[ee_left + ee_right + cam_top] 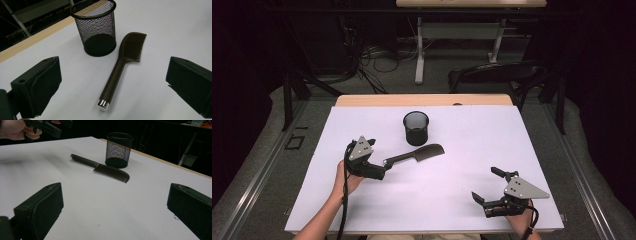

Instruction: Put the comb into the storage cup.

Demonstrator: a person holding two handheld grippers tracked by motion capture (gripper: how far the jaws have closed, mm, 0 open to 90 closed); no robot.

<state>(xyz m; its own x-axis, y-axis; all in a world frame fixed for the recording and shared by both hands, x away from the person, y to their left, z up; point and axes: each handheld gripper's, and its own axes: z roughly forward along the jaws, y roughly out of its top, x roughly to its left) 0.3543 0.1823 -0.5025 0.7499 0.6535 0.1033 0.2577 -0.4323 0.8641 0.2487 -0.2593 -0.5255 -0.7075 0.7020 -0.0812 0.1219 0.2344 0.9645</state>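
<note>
Between the wide-spread jaws of the left gripper (113, 85), at the lower middle of its own view, lay the silver-capped end of the dark comb (122, 67); the jaws held nothing and touched nothing. From above, that gripper (374, 159) sat at the centre left of the frame, its tips just at the comb's handle end, with the comb (417, 155) stretching toward the frame's middle and its toothed head lying just below the black mesh cup (416, 128). We judged the step in hand to be the approach for a grasp on the handle. The next move would call for bringing the jaws down on either side of the handle and closing them squarely, since the round handle could roll aside.

Our right gripper (486, 188) rested at the lower right of the high view, its jaws equally far apart and empty, well apart from the comb.

Outward from these, the white sheet (462, 200) covered a wooden table (362, 100), whose bare edge showed along the top. Beyond it we saw a dim room: grey floor, tangled cables (377, 57) at the upper left, and the white legs of another desk (419, 50) at the top.
</note>
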